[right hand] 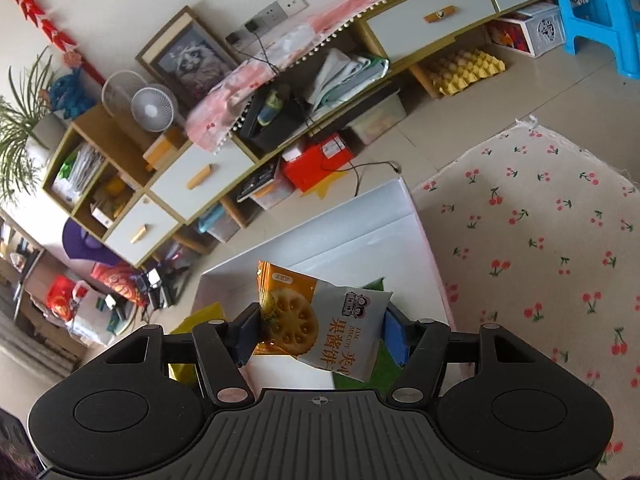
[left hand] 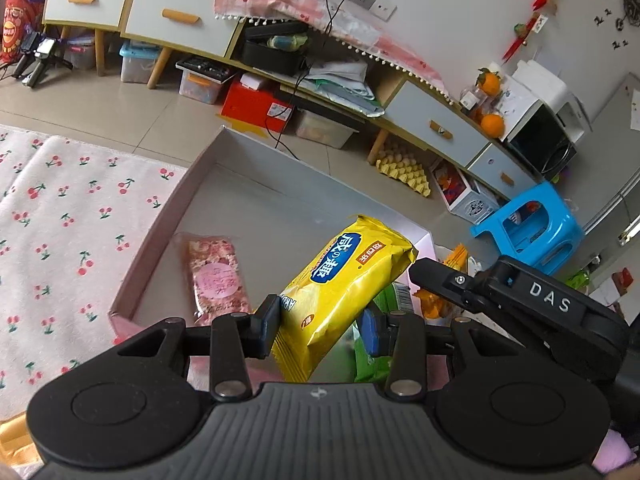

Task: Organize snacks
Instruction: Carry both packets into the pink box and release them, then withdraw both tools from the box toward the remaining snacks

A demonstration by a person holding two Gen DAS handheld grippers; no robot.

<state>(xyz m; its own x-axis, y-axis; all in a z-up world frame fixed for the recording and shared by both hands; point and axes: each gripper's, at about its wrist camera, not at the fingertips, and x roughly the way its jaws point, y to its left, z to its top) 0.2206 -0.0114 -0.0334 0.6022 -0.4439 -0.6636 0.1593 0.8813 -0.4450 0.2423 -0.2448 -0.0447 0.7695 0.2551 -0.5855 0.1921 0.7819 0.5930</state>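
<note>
The left gripper [left hand: 320, 330] clamps a yellow snack pack [left hand: 344, 292] above the near end of the pink-rimmed box [left hand: 160, 236]; the right gripper [right hand: 320, 338] pinches a jam biscuit packet [right hand: 320, 320]. Both are light, crinkly and crushable, best held mid-body. A green packet [left hand: 370, 360] beneath is mostly hidden, perhaps another snack
</note>
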